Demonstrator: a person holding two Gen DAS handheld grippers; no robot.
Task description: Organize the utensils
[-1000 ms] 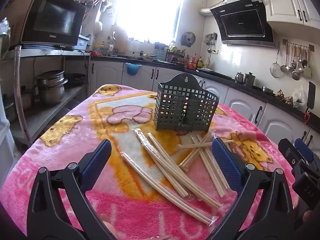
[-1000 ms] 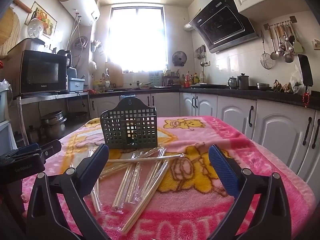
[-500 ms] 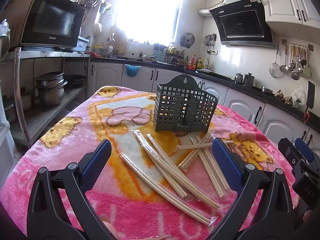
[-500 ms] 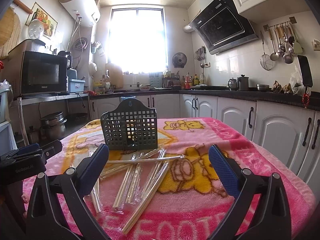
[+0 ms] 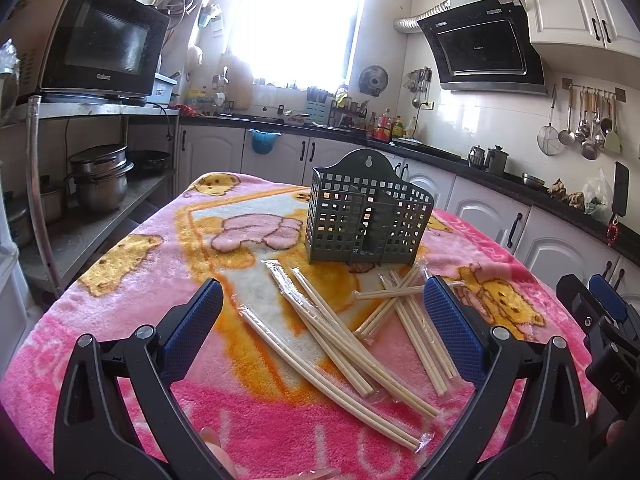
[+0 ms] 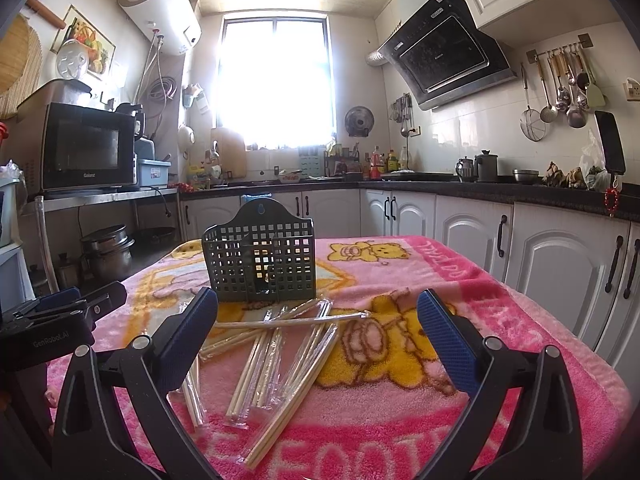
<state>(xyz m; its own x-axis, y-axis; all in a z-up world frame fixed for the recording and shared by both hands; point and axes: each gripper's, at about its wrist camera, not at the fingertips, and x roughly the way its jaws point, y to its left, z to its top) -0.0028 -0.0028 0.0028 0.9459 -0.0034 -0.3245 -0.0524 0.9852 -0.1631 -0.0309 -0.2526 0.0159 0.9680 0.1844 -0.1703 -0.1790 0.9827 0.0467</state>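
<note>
Chopsticks (image 5: 344, 332) in clear plastic sleeves lie scattered and crossed on the pink blanket (image 5: 120, 288) covering the table, just in front of the dark green utensil basket (image 5: 366, 212). Basket stands upright, both compartments holding nothing visible. Left gripper (image 5: 320, 328) hovers above the pile, jaws spread wide, gripping nothing. Right gripper (image 6: 318, 332) likewise spread wide, hovering above the chopsticks (image 6: 272, 356) from the other side, nothing between its blue pads (image 6: 444, 336). Basket (image 6: 260, 260) sits beyond the pile in that view. Microwave (image 5: 100, 44) on the shelf at left.
</note>
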